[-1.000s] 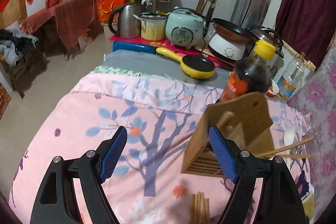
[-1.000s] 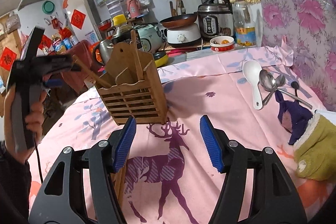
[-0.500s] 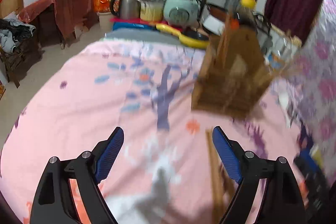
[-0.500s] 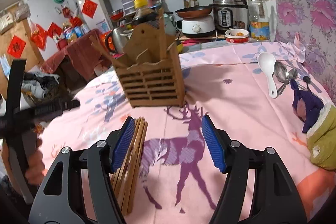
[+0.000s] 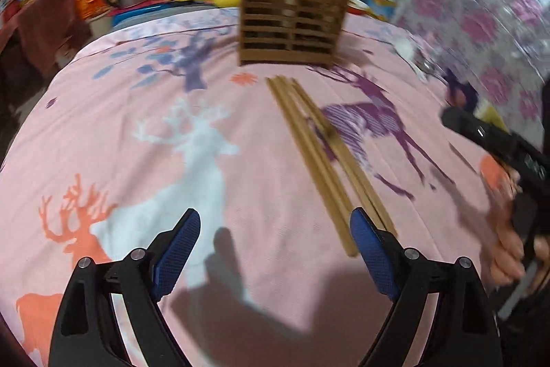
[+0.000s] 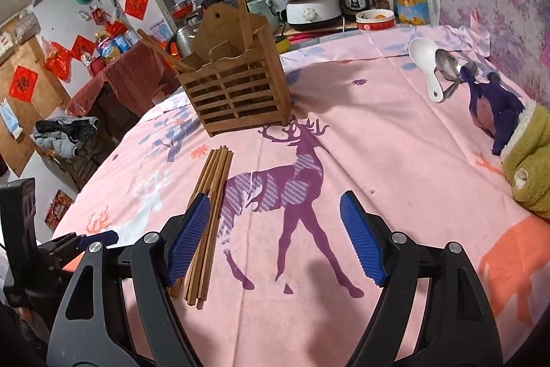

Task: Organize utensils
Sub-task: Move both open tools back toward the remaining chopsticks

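My left tongs are coming apart wider with nothing between them, only pink deer-print cloth under the gap; my right tongs are widening too, equally empty, the purple deer showing between the pads. The bundle of wooden chopsticks lies loose on the counter, in the middle of the cloth, one end just short of the wooden utensil holder, the other end passing right beside the left-hand pad of my right tongs; from the left wrist view that same bundle runs up to the right-hand pad, not clamped. The holder stands upright toward the counter's far edge; it already carries a few sticks poking out of it, so I'd say a small share is done. Over by the far right edge, a white ceramic spoon and metal spoons lie together, untouched; so most of the sorting is left, I judge: chopsticks first, spoons after.
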Available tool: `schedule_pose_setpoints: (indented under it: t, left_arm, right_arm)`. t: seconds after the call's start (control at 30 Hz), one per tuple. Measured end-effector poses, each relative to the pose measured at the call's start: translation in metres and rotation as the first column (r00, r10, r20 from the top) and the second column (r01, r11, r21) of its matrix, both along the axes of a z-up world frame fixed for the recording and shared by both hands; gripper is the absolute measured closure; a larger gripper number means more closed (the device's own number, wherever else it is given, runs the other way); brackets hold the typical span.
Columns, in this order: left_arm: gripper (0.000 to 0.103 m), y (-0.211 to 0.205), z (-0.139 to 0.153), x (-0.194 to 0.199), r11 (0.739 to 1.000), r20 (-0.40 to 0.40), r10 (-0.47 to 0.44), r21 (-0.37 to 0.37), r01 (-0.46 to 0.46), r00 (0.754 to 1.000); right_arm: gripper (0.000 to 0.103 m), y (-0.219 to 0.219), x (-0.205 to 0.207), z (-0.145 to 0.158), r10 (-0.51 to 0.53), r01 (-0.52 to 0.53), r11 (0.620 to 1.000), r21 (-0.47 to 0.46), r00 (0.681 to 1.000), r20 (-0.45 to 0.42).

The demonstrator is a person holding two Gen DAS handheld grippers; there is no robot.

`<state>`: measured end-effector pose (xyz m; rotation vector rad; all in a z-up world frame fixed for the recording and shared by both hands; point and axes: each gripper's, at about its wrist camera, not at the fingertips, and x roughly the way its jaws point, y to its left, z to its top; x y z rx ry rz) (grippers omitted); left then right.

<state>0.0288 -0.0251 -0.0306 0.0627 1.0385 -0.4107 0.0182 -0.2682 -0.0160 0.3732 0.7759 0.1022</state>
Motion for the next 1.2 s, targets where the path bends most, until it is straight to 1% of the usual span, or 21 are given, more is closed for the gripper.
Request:
schedule_pose_setpoints:
  t: [0.2, 0.27, 0.4, 0.47, 0.57, 0.67, 0.7, 0.77, 0.87, 1.0, 1.1, 1.17, 1.2]
  left_arm:
    - [0.015, -0.014, -0.008, -0.004, 0.997, -0.026, -0.072, 0.036, 0.073, 0.997]
    - [0.015, -0.017, -0.012, -0.005, 0.995, -0.036, -0.085, 0.053, 0.087, 0.996]
    - [0.015, -0.021, -0.016, -0.005, 0.992, -0.046, -0.099, 0.078, 0.102, 0.994]
    - [0.012, -0.023, -0.019, -0.004, 0.99, -0.05, -0.093, 0.101, 0.097, 0.994]
    - [0.01, -0.018, -0.021, 0.0, 0.992, -0.052, -0.061, 0.108, 0.066, 0.997]
    - [0.01, -0.003, -0.02, 0.01, 0.995, -0.056, 0.017, 0.1, -0.011, 0.998]
    - [0.01, 0.006, -0.018, 0.014, 0.995, -0.061, 0.054, 0.083, -0.048, 0.997]
    - [0.01, 0.016, -0.016, 0.018, 0.994, -0.069, 0.096, 0.057, -0.092, 0.993]
    - [0.01, 0.032, -0.013, 0.024, 0.988, -0.088, 0.155, 0.009, -0.155, 0.984]
    - [0.01, 0.039, -0.013, 0.026, 0.982, -0.099, 0.188, -0.007, -0.189, 0.977]
    - [0.01, 0.04, -0.013, 0.026, 0.981, -0.101, 0.194, -0.007, -0.195, 0.976]
    - [0.01, 0.039, -0.014, 0.026, 0.981, -0.098, 0.193, 0.0, -0.194, 0.976]
    - [0.01, 0.038, -0.014, 0.025, 0.981, -0.096, 0.192, 0.006, -0.192, 0.977]
  right_arm:
    - [0.025, 0.003, 0.0, -0.001, 0.01, -0.01, 1.0, -0.019, 1.0, -0.002]
    - [0.023, 0.003, -0.001, 0.0, 0.005, -0.005, 1.0, -0.018, 1.0, 0.001]
    - [0.022, 0.001, -0.001, 0.0, 0.004, -0.004, 1.0, -0.008, 1.0, 0.002]
    - [0.022, 0.003, 0.0, 0.0, 0.011, -0.011, 1.0, -0.009, 1.0, -0.004]
    - [0.022, 0.006, 0.001, -0.001, 0.022, -0.022, 1.0, -0.019, 1.0, -0.01]
    - [0.022, 0.008, 0.001, -0.003, 0.034, -0.035, 0.999, -0.03, 0.999, -0.022]
    - [0.022, 0.01, 0.002, -0.004, 0.046, -0.046, 0.998, -0.032, 0.999, -0.029]
    - [0.022, 0.016, 0.001, -0.006, 0.076, -0.077, 0.996, -0.04, 0.996, -0.042]
    - [0.022, 0.032, -0.002, -0.01, 0.16, -0.165, 0.984, -0.07, 0.985, -0.07]
    - [0.022, 0.065, -0.011, -0.021, 0.266, -0.288, 0.935, -0.206, 0.955, -0.129]
    - [0.024, 0.08, -0.01, -0.027, 0.311, -0.349, 0.902, -0.252, 0.933, -0.179]
    - [0.024, 0.078, -0.008, -0.031, 0.294, -0.343, 0.902, -0.261, 0.933, -0.208]
    - [0.029, 0.071, -0.006, -0.033, 0.261, -0.313, 0.915, -0.254, 0.941, -0.215]
